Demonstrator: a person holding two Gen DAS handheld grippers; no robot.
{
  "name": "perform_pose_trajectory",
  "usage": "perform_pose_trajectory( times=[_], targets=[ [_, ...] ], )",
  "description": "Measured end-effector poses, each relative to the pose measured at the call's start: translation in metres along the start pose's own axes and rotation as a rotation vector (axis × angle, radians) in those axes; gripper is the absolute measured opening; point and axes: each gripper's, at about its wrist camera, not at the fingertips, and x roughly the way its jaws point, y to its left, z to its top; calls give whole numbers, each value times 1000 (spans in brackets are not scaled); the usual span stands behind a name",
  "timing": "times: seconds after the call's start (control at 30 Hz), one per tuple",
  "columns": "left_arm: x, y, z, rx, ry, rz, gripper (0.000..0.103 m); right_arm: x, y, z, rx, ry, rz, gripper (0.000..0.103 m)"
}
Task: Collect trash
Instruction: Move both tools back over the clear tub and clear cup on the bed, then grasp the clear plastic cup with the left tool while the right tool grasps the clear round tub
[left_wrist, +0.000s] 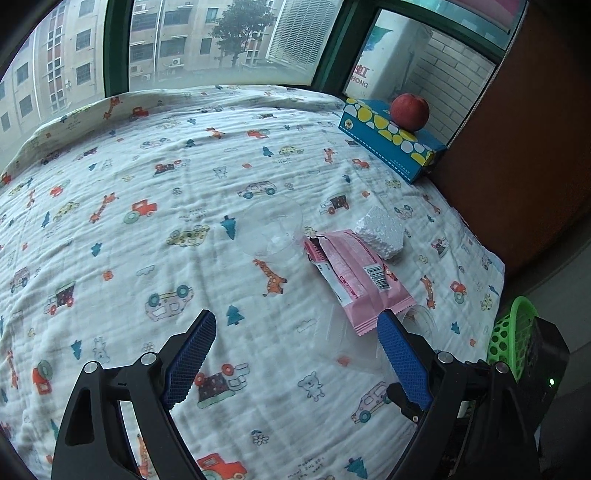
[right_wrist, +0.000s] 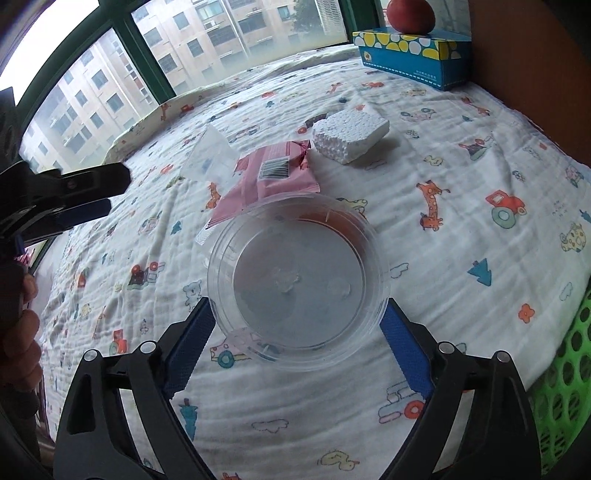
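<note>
A clear round plastic container (right_wrist: 297, 278) sits between the fingers of my right gripper (right_wrist: 297, 314); the pads flank its sides with the jaws wide, and contact is unclear. Beyond it lie a pink snack wrapper (right_wrist: 269, 173), a white foam block (right_wrist: 349, 133) and a clear plastic cup (right_wrist: 210, 155) on its side. In the left wrist view my left gripper (left_wrist: 295, 332) is open and empty above the cloth, with the pink wrapper (left_wrist: 354, 277), foam block (left_wrist: 380, 232) and clear cup (left_wrist: 273, 229) ahead. My left gripper also shows in the right wrist view (right_wrist: 107, 192).
A green perforated basket (right_wrist: 569, 387) stands off the table's right edge, also in the left wrist view (left_wrist: 513, 332). A blue tissue box (left_wrist: 391, 140) with a red apple (left_wrist: 410, 110) on it sits at the back right. A patterned cloth (left_wrist: 147, 221) covers the table; windows lie behind.
</note>
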Motion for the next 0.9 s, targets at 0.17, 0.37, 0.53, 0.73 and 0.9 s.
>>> perform_pose_trajectory(
  times=[0.17, 0.37, 0.53, 0.73, 0.9],
  targets=[
    [20, -14, 8, 0, 46, -17, 85, -11, -5, -5, 1, -10, -8, 88],
    [47, -31, 19, -14, 97, -25, 85, -33, -13, -6, 5, -45, -17, 88],
    [48, -33, 31, -10, 93, -19, 85, -51, -19, -8, 8, -72, -20, 88],
    [35, -20, 48, 14, 30, 34, 85, -60, -23, -4, 16, -94, -12, 88],
    [43, 7, 69, -24, 28, 64, 87, -69, -21, 2, 11, -115, -11, 87]
  ],
)
